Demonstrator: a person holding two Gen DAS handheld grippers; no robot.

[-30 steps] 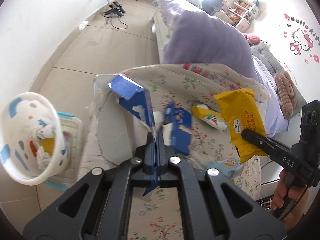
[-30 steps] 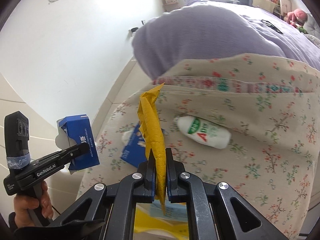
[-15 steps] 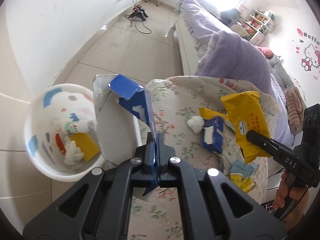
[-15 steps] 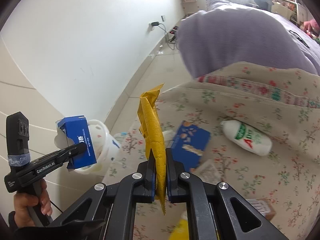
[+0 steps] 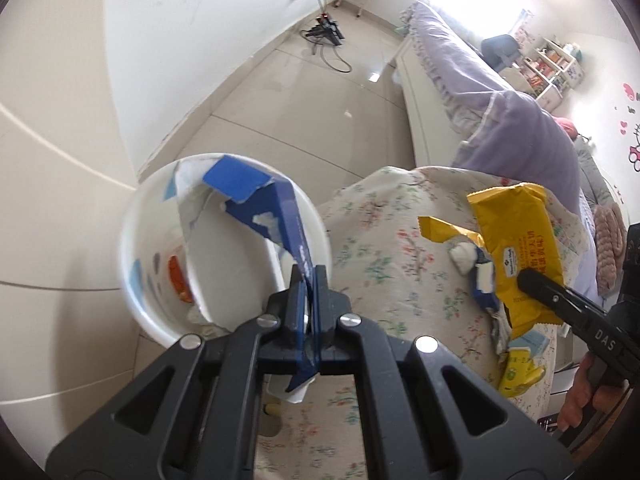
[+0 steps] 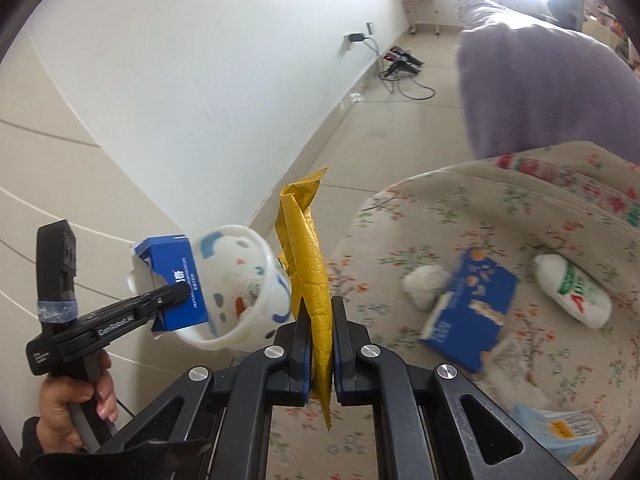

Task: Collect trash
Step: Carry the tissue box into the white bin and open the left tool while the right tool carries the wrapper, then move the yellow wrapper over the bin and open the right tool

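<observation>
Both claws carried trash sideways; blue carton (image 5: pixel 276 216) now over bin (image 5: pixel 136 280).

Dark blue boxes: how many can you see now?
2. One torn box is clamped in the left gripper near the white bin; a second box lies flat on the floral bedspread. More may hide in the bin.

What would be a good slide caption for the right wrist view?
Right gripper clamps a yellow wrapper; left gripper holds a torn blue box by the white bin.
</observation>
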